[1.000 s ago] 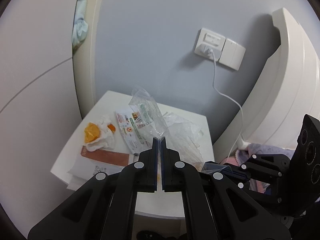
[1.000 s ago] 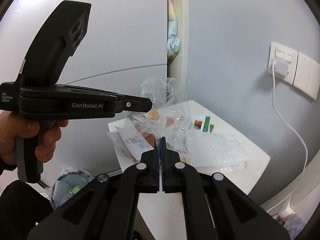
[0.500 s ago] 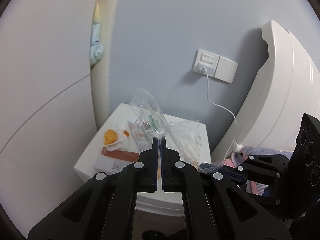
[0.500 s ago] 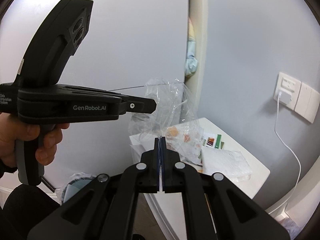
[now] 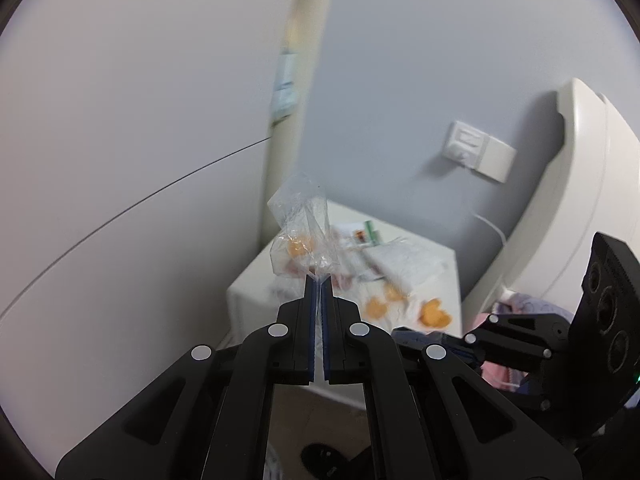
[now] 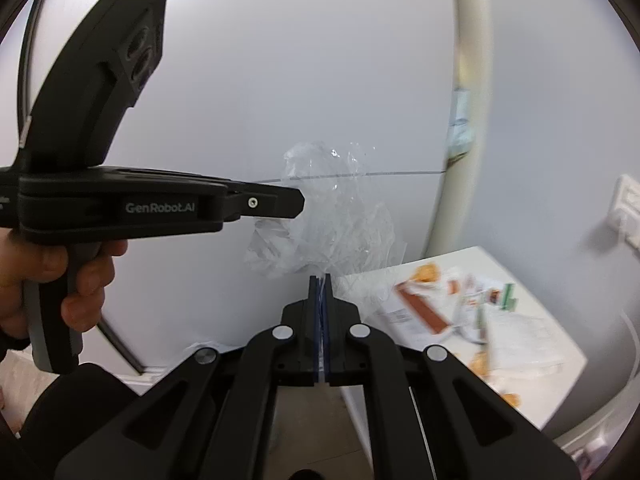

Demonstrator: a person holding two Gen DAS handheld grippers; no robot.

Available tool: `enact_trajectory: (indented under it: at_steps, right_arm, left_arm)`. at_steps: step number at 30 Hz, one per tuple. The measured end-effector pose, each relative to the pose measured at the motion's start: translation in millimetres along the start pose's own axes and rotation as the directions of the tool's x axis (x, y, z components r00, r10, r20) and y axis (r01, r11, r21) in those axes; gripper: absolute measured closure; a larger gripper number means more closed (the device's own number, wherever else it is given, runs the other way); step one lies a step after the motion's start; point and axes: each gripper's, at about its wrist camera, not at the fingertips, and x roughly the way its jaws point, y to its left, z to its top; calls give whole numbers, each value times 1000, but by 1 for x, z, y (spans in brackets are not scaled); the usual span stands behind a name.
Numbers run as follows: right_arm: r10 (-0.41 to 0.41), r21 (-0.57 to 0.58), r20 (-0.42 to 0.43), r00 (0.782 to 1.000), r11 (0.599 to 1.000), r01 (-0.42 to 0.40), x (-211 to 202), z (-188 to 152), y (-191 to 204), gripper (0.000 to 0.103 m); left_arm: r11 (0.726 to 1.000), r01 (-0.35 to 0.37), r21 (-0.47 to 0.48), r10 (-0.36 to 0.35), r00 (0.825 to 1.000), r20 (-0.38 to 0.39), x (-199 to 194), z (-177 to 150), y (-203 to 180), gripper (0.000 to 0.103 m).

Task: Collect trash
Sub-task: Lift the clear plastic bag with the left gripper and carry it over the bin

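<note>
A clear crumpled plastic bag (image 6: pixel 332 220) hangs in the air between both grippers, away from the white table (image 6: pixel 532 392). My right gripper (image 6: pixel 319 278) is shut on its lower edge. My left gripper (image 5: pixel 318 278) is shut on another edge of the bag (image 5: pixel 302 224); its body also shows in the right wrist view (image 6: pixel 160 208) at the left. Trash lies on the table: orange peel pieces (image 5: pixel 434 314), a brown strip (image 6: pixel 424 310), printed wrappers (image 6: pixel 488 294) and another clear plastic piece (image 6: pixel 528 344).
A white cabinet wall (image 6: pixel 280 80) stands behind the bag, with a cream post (image 6: pixel 468 80) at its corner. A wall socket with a white cable (image 5: pixel 478 152) and a white curved headboard (image 5: pixel 580 180) stand right of the table. Pink cloth (image 5: pixel 516 308) lies below it.
Both grippers have pulled back and swung left with the bag, lifting it off the table. The table now looks smaller and further right in both views.
</note>
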Motion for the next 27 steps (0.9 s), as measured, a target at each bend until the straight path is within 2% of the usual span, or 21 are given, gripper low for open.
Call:
enact_trajectory:
  at_steps: [6,17,22,27]
  right_arm:
    - [83,-33,-56,995,996,-85,29,-11,43,99]
    - [202,-52,-133,970,976,-211,66,-29,100,99]
    - [222,-36,-203,954,972,-233,90,-48,110,99]
    - [223,-8,-295,929,972,-236,122,-80,116,99]
  left_arm:
    - [994,-90,-55,89,996,-31,-22,-34,40,102]
    - [974,-189,-123,177,979,-103,-50,-90,92,102]
    - [963,-216,-159,192,970,-151,-43,-114,109,102]
    - [952,-230,-200,184,957,-224,-18,-146,126,102]
